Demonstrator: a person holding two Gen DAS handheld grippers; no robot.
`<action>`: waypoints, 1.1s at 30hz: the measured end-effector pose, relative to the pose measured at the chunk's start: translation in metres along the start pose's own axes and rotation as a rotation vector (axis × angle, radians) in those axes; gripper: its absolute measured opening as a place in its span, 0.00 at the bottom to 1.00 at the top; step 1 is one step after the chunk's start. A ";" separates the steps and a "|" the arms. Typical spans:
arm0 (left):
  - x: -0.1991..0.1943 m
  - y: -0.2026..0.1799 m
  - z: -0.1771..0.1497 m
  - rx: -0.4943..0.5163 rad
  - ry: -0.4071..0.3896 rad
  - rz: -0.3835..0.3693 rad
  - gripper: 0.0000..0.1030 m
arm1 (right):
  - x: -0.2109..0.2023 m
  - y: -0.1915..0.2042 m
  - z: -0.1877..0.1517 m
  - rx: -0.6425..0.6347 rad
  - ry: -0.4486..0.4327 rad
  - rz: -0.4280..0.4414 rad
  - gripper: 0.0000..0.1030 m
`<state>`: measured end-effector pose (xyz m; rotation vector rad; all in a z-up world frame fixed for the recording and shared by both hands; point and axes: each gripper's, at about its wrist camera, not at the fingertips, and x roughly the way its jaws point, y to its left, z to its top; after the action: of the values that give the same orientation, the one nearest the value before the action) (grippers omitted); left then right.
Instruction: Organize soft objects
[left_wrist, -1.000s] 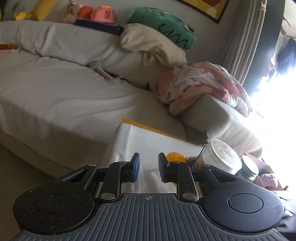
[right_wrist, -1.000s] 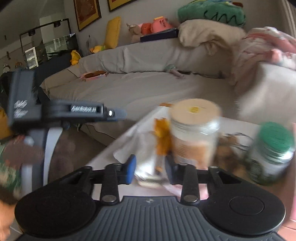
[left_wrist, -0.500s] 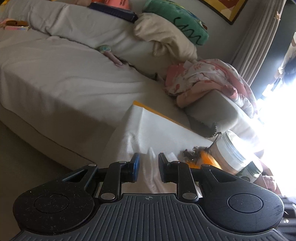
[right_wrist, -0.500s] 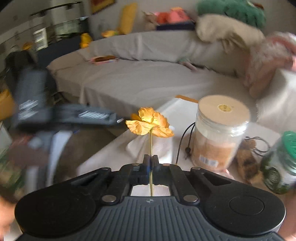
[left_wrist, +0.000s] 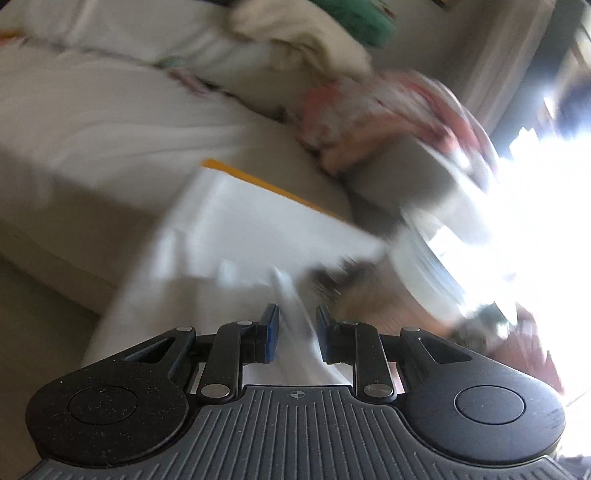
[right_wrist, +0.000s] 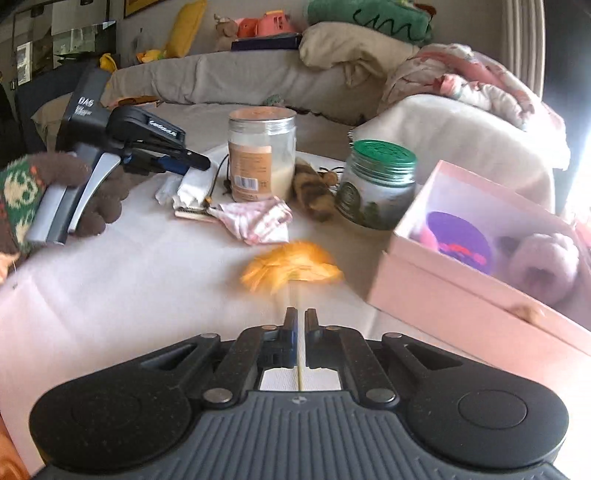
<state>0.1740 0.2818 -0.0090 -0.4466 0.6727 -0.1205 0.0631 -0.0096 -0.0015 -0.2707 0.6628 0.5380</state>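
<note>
Over on the left of the pink box (right_wrist: 454, 295), the left gripper (right_wrist: 192, 160), held in a brown knitted glove (right_wrist: 74, 188), sits just above a folded white cloth (right_wrist: 195, 184). In its own blurred view the left gripper (left_wrist: 295, 328) has its jaws slightly apart, with a ridge of that white cloth (left_wrist: 295, 314) rising between them; whether the pads touch it, I cannot tell.

Nearer the box, a clear jar with a tan lid (right_wrist: 262, 155) stands upright behind a crumpled pink-patterned cloth (right_wrist: 258, 221), with a small brown plush (right_wrist: 310, 192) just beside it. Then a jar with a green lid (right_wrist: 380, 184), right against the box's far corner.

Front and centre, the right gripper (right_wrist: 300, 332) is clamped on a thin stem, and the orange fabric flower (right_wrist: 291, 267) on top of it hangs blurred over the white tabletop (right_wrist: 129, 288), just left of the box's near wall.

Inside the open box: a purple round item (right_wrist: 458, 240) and a fluffy lilac plush (right_wrist: 543, 266), side by side.
</note>
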 end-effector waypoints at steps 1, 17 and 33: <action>0.001 -0.011 -0.003 0.071 0.009 0.015 0.24 | 0.000 0.000 -0.004 -0.005 -0.004 -0.011 0.10; -0.021 -0.007 -0.008 0.311 -0.066 0.338 0.38 | 0.001 -0.017 -0.022 0.115 -0.037 -0.007 0.29; -0.007 0.038 0.005 -0.124 0.019 -0.057 0.37 | 0.003 -0.017 -0.022 0.120 -0.028 0.005 0.36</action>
<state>0.1706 0.3194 -0.0186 -0.5843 0.6886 -0.1379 0.0634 -0.0312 -0.0193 -0.1488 0.6660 0.5043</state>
